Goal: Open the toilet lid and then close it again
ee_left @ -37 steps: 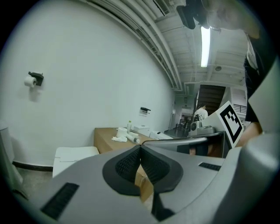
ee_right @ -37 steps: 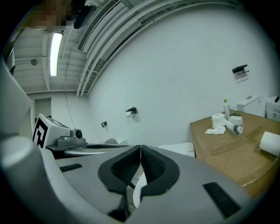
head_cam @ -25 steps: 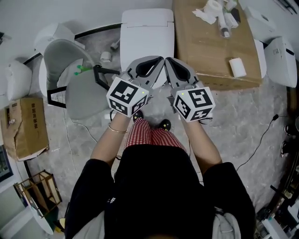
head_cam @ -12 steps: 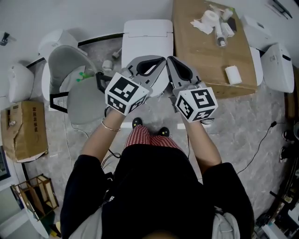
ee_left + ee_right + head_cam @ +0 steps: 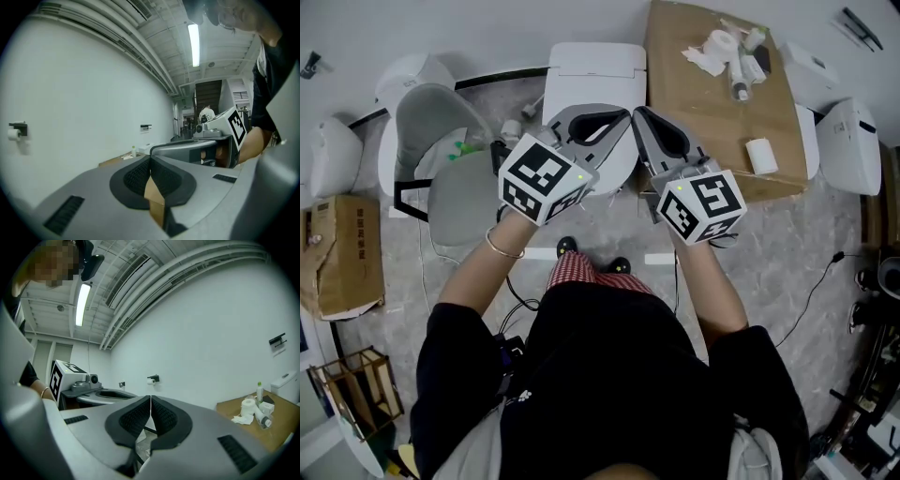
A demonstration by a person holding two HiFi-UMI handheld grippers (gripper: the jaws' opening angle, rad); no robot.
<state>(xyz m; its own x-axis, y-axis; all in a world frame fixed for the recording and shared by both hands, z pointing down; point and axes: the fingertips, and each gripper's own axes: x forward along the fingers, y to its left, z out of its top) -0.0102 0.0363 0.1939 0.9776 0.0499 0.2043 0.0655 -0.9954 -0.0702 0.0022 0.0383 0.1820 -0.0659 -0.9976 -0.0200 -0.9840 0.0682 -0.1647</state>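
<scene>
Grey floor [image 5: 825,234] is seen; the toilet [image 5: 595,70] front is hidden by the left gripper [image 5: 150,161] and right gripper [image 5: 150,401], both closed, empty.

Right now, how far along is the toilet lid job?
Done: can't tell; the toilet lid looks down, flat and white. In hand: nothing; the left tool and right tool are both shut and empty. Left: possibly the whole open-and-close, if it hasn't happened.
</scene>
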